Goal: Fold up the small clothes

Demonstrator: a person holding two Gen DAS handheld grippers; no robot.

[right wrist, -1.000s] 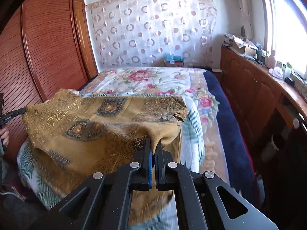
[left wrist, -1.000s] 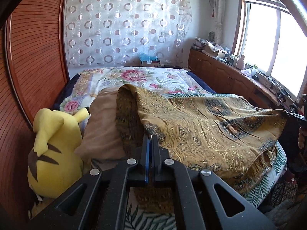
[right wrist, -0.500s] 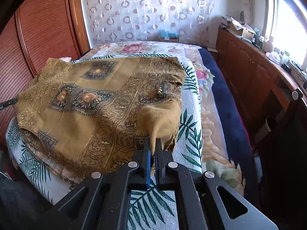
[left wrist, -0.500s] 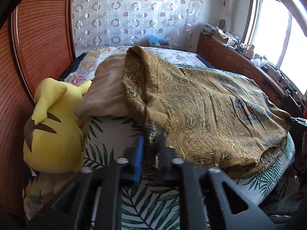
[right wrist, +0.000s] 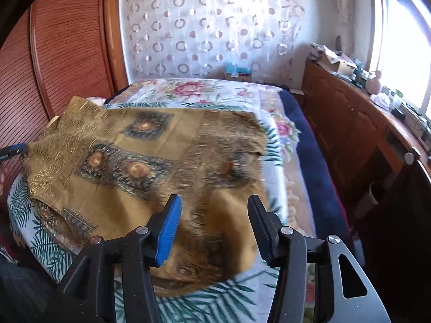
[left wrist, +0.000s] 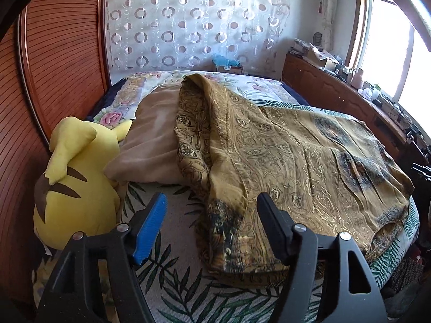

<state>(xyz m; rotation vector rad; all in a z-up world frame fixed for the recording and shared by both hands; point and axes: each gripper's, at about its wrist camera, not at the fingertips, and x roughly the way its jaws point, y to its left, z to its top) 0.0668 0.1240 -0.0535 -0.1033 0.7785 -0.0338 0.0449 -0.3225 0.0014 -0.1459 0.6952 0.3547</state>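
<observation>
The left gripper (left wrist: 211,210) has just been opening; its jaws stand apart over the garment's (left wrist: 296,161) corner, pads clear of it. The garment spreads toward 2 o'clock. A plush (left wrist: 78,177) sits at 9 o'clock, beside a pillow (left wrist: 153,148).

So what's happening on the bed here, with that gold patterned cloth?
A person is folding the gold paisley-patterned cloth garment on the leaf-print bed sheet. The left tongs and right tongs have just been opening and stand open with a cloth corner between each, unpressed. The garment lies dropped beside a yellow plush toy.
</observation>
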